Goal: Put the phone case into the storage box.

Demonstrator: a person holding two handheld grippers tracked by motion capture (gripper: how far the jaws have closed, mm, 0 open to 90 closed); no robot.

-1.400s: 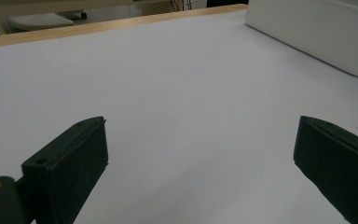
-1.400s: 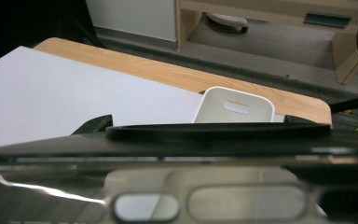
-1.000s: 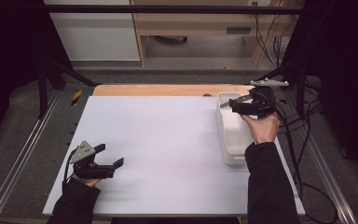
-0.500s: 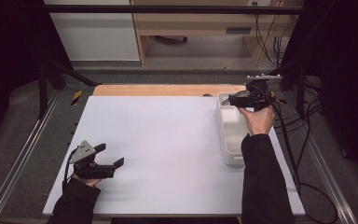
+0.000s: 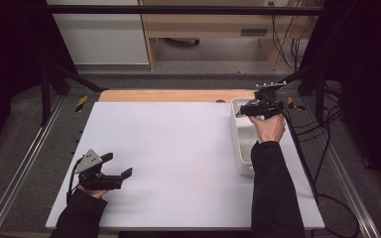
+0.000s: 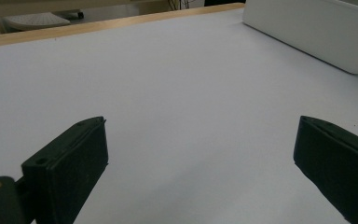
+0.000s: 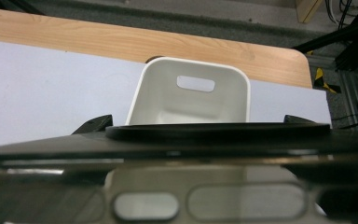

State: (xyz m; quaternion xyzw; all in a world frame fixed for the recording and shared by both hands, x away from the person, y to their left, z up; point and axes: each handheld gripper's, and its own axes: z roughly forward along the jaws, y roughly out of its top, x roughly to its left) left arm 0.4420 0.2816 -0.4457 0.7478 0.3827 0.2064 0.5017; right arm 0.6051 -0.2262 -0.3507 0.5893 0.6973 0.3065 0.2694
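Observation:
My right gripper (image 5: pixel 247 110) hovers over the far end of a white bin (image 5: pixel 239 148) at the table's right side. In the right gripper view its jaws stand wide apart, and a dark flat object (image 7: pixel 214 133) with a black rim and a shiny slotted part spans the gap between them. What the object is I cannot make out. Beyond it lies the bin's far wall (image 7: pixel 196 100) with a handle slot. My left gripper (image 5: pixel 118 173) rests low at the near left of the white table (image 5: pixel 178 148). It is open, and there is bare table between its pads (image 6: pixel 70 163).
A wooden strip (image 5: pixel 168 95) borders the table's far edge. Metal rails run along both sides, and cables trail over the floor at the right. In the left gripper view the bin's side (image 6: pixel 307 32) lies far off at the upper right.
My right gripper has moved away from me with the dark object, from the middle of the bin to its far end. The left gripper has stayed put.

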